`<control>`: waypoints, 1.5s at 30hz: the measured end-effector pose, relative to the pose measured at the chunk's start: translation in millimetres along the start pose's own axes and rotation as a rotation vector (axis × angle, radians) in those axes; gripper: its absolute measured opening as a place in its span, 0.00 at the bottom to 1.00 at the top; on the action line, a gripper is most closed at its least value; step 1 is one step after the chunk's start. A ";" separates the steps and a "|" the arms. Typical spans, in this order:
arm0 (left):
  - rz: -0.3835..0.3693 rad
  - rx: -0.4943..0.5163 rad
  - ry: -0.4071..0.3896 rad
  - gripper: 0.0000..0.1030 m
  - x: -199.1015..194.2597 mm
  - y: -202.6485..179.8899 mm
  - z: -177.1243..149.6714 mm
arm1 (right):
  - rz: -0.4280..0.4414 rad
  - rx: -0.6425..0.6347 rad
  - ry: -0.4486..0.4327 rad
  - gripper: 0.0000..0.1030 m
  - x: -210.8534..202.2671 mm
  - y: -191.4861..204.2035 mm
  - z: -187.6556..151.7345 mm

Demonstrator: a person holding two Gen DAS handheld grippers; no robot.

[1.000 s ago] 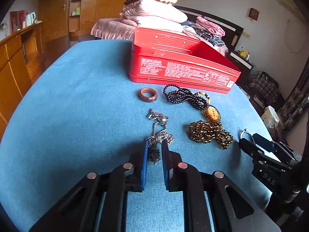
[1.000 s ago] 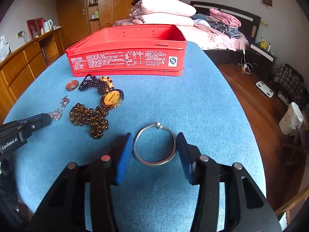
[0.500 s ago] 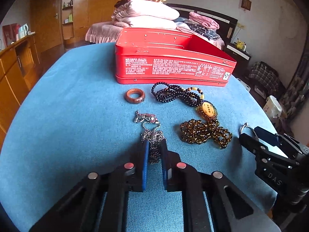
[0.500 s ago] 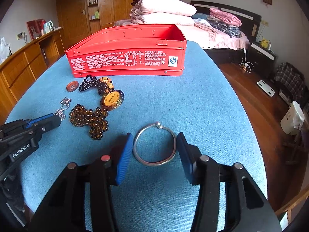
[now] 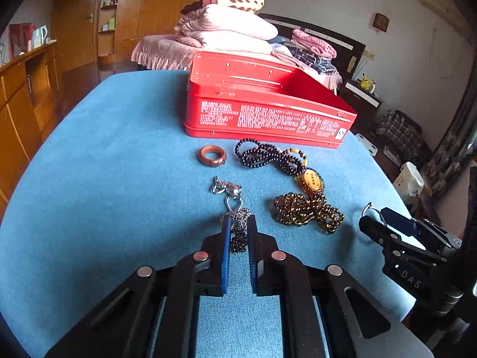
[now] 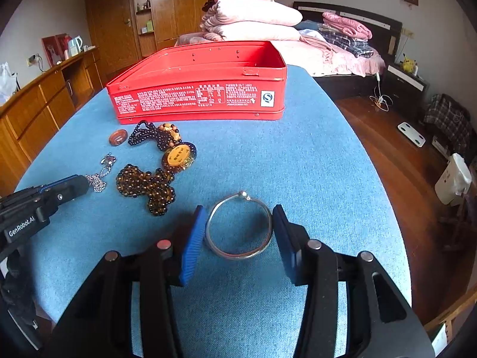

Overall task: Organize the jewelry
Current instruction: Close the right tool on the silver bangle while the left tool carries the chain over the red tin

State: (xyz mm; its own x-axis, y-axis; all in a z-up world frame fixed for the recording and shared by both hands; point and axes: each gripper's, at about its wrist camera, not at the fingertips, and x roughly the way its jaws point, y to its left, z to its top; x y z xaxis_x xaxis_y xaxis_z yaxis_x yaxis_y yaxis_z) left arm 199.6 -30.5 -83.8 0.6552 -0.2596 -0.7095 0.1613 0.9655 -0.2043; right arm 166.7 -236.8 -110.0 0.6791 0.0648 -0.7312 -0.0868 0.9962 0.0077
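Left wrist view shows our left gripper [image 5: 238, 232], angled down before the red tin [image 5: 262, 110], clamped on one silver chain [image 5: 235, 223], while our right gripper [image 6: 238, 232] seemingly just brackets one bangle [image 6: 238, 226], beside two bead strings [image 6: 155, 161].

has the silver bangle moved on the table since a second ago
No. In the right wrist view the silver bangle lies in the same spot below the red tin, between the right gripper's fingers.
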 end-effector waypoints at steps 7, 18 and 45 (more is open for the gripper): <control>-0.013 -0.010 -0.058 0.10 -17.8 1.2 13.7 | 0.006 -0.020 -0.033 0.43 -11.9 4.3 13.5; -0.015 -0.026 -0.127 0.10 -27.1 3.8 46.7 | 0.024 -0.038 -0.074 0.43 -16.3 10.0 43.9; -0.001 0.017 -0.212 0.10 6.4 -17.7 157.1 | 0.069 -0.032 -0.147 0.43 5.9 7.6 155.3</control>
State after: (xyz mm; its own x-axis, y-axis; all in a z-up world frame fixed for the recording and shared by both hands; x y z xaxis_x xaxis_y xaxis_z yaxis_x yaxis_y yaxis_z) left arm 316.9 -46.3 21.2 0.7952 -0.2527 -0.5512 0.1736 0.9658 -0.1923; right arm 283.2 -219.8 -8.3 0.7698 0.1434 -0.6220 -0.1586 0.9868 0.0312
